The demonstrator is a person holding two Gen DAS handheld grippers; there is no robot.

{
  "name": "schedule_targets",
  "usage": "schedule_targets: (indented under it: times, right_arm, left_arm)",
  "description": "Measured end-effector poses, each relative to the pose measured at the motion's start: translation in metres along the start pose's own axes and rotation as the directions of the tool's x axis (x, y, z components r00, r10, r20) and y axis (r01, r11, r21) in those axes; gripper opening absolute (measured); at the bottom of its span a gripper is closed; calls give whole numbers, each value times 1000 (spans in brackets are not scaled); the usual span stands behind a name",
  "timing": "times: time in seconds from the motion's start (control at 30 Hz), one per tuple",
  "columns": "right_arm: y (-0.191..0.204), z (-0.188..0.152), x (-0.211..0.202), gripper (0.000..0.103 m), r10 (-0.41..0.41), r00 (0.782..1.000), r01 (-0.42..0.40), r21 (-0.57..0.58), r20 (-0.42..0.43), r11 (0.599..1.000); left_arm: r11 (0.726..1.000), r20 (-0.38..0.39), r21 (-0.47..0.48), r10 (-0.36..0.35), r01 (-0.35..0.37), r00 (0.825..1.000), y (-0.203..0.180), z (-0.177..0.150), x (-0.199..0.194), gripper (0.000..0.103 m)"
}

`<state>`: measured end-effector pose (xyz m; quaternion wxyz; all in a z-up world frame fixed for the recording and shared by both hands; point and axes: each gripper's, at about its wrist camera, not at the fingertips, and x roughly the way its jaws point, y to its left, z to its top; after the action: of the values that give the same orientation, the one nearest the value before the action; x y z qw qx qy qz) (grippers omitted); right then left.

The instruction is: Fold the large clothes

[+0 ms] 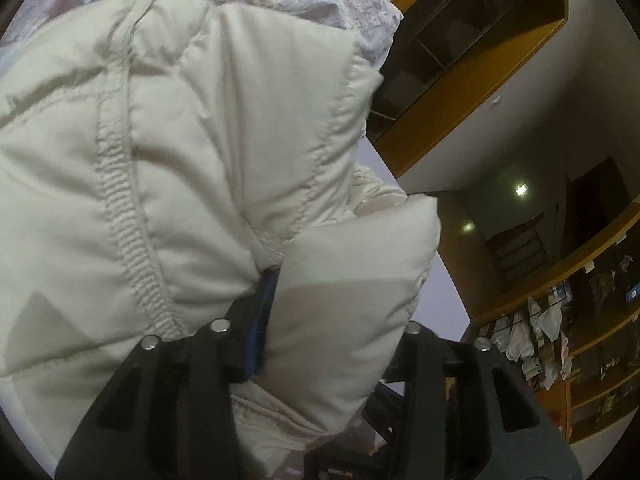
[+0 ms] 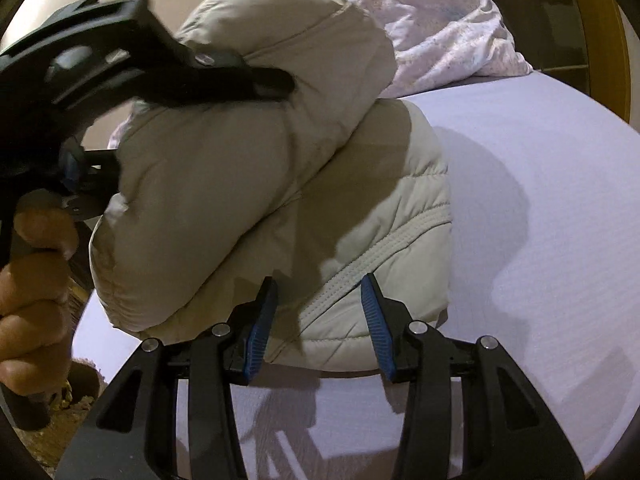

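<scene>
In the right wrist view, a bare hand (image 2: 34,280) at the left edge grips the black handle of the left gripper (image 2: 276,82), whose dark fingers run toward the upper middle and are clamped on a raised fold of the cream quilted puffer jacket (image 2: 248,184). The jacket fills the centre of the frame: smooth, matte padded fabric in puffy stitched panels, with a ribbed double seam curving across its lower right part. Its lower layers lie on a pale lavender sheet (image 2: 540,240) with a fine woven stripe. At the bottom middle, the right gripper (image 2: 320,320) has its blue ridged pads (image 2: 260,332) spread apart, straddling the jacket's near edge without pinching it. In the upper right lies a crumpled, pale pink printed cloth (image 2: 432,20), thin and wrinkled.

In the left wrist view, the puffer jacket (image 1: 180,140) covers the left and middle, its ribbed seam running down from upper left to lower middle. The left gripper (image 1: 332,320) is closed on a padded fold, one blue pad (image 1: 262,320) showing, the other hidden by fabric. On the right stand wooden shelves (image 1: 472,60); the lower right compartments (image 1: 560,340) hold crumpled pale items, too small to identify.
</scene>
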<state>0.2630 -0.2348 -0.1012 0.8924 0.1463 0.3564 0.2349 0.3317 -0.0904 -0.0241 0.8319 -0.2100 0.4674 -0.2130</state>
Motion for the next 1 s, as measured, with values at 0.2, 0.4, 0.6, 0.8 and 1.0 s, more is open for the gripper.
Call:
schedule_targets:
  times: [0.2,0.4,0.6,0.8,1.0]
  right_arm:
    - [5,-2,1,47,1,1000,-1,-6,5,1000]
    - [7,-8,-1,47,3,1000,-3,4,5,1000]
    - [8,-12,-2,47,10,1000,-10,14,-1,1000]
    - [6,-12,2,50,15,1000,-15,9,-3,1000]
    - [10,-14,1,51,-9,1000,9,-20,3,1000]
  left_arm:
    - [998,18,47,-43,43,999,-20,1,-45,81]
    - [994,134,103,17,-31,991,-30,-7,-110,89]
    - [967,204,6,248,-255,947,28,24,-128,89]
    - [926,208,-80,376,-368,903,96,29,-121,89]
    - [935,175,-120,352,-335,920,116,19,-86,91]
